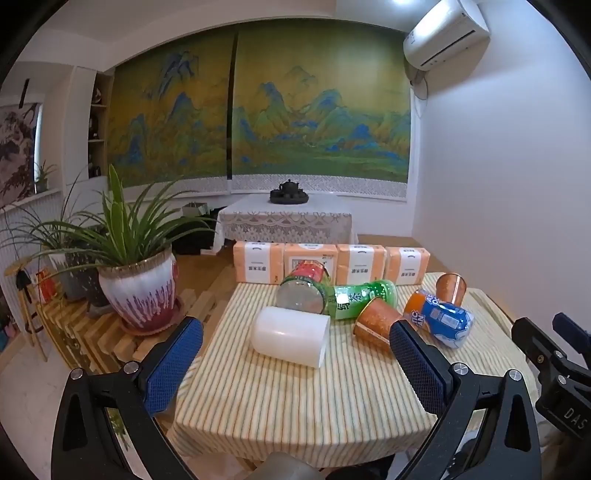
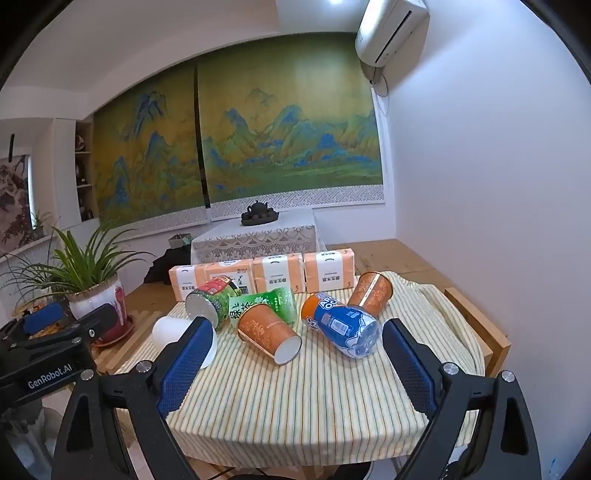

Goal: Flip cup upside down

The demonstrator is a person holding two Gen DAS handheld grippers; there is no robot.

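Room with a big green-and-blue landscape scroll painting (image 1: pixel 258 110) on the back wall, wall air conditioner (image 1: pixel 447 33) top right, potted spider plant in a white-and-purple ceramic pot (image 1: pixel 138 291) at left. Small table with a yellow-striped cloth (image 1: pixel 295 398) carries the clutter; a row of orange-and-white paper packs (image 1: pixel 362 264) stands along its far edge.

Progress: nothing done yet, by my reading. The translucent white plastic cup (image 1: pixel 290 336) lies on its side near the table's left-centre, mouth facing right in the left wrist view. One orange patterned paper cup (image 2: pixel 267 332) also lies on its side, mouth toward the camera; a second orange paper cup (image 2: pixel 371 293) sits tilted at the back right. The task doesn't say which cup is meant. No cup stands mouth-down.

Left gripper (image 1: pixel 295 350) has its blue pads wide apart, holding nothing, lined up with the white cup but well short of it. Right gripper (image 2: pixel 295 358) likewise spread and empty, facing the orange cup and the blue-and-orange drink bottle (image 2: pixel 341 325) lying down. Left to do: reach, grasp, turn over, set down.

Hard to tell: a green tea bottle (image 2: pixel 267 304) and a red-and-green labelled jar (image 2: pixel 212 299) overlap behind the cups; contact between them is unclear. The white cup is half hidden by a gripper finger in the right wrist view. The table's near edge is cut off by the gripper frames.
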